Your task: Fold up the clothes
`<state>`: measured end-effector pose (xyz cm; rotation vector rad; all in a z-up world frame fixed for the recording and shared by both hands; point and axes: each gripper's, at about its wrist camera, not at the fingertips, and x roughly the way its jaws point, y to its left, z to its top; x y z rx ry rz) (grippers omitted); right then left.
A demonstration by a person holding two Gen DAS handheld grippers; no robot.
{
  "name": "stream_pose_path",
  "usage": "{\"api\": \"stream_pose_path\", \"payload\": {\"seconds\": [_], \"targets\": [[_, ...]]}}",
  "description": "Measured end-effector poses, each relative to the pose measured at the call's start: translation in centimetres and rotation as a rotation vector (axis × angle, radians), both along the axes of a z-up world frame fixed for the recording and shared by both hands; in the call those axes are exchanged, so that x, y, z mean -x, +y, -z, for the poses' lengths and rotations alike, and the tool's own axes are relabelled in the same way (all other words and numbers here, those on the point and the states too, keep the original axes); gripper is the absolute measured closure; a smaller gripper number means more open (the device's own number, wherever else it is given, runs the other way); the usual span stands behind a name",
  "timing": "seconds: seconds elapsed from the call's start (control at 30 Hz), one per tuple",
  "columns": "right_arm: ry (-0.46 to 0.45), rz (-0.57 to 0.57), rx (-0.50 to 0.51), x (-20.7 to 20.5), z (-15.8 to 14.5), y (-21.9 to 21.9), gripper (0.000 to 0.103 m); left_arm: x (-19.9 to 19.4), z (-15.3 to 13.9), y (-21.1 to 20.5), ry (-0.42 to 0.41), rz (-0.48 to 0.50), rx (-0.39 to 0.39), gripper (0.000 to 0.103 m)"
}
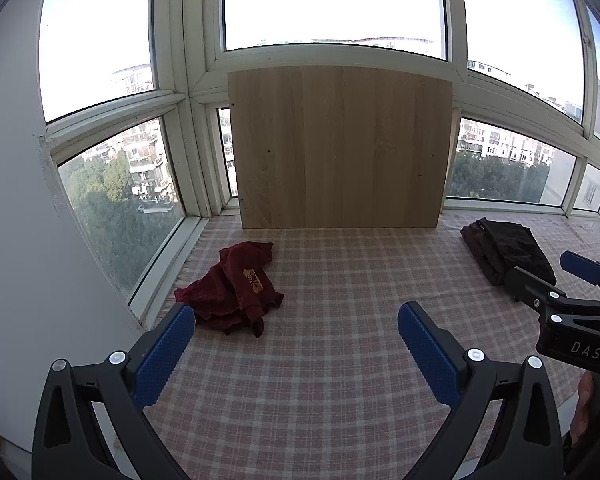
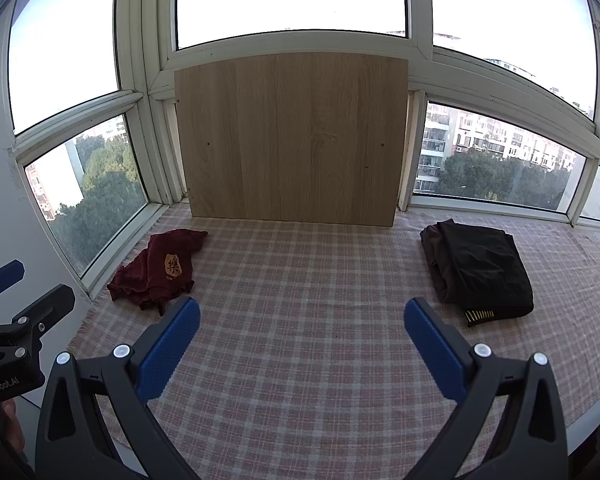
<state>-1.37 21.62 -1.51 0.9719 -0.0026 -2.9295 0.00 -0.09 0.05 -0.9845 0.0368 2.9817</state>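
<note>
Covering the table (image 2: 300,320) from the window frames forward was a pink-and-white checked cloth (image 1: 320,360); its fringed left edge lay along the white sill.

Landmark: a light wooden board (image 2: 292,136), upright against the window (image 2: 292,0) at the far edge.

Item 1: a crumpled dark red garment (image 2: 160,276), lying in front of the board's left corner, close to the cloth's left edge, unfolded. It bore a gold emblem with one Chinese character, too small to read with certainty.

Item 2: a stack of folded dark clothes (image 2: 480,268), black over brown, in front of the board's right corner. A row of gold marks showed at its near edge, not legible.

Open room: the broad stretch of cloth in front of the board, between the two items, lay bare.

Left gripper (image 1: 296,348): jaws wide apart, nothing between them, hovering over the cloth just short of the red garment. Its side read "GenRobot.AI" in the right wrist view.

Right gripper (image 2: 302,344): jaws wide apart, nothing held, near the folded stack. Its body read "DAS" in the left wrist view.
</note>
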Motion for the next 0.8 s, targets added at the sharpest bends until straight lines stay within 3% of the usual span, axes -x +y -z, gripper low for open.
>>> {"api": "stream_pose_path", "payload": {"seconds": [0.13,0.8], "targets": [[-0.002,0.003,0.002,0.05,0.05,0.05,0.000,0.02,-0.22,0.08,0.002,-0.002,0.028,0.000],[-0.011,-0.004,-0.001,0.71,0.44,-0.22,0.000,0.56,0.21,-0.09,-0.001,-0.011,0.005,0.000]]}}
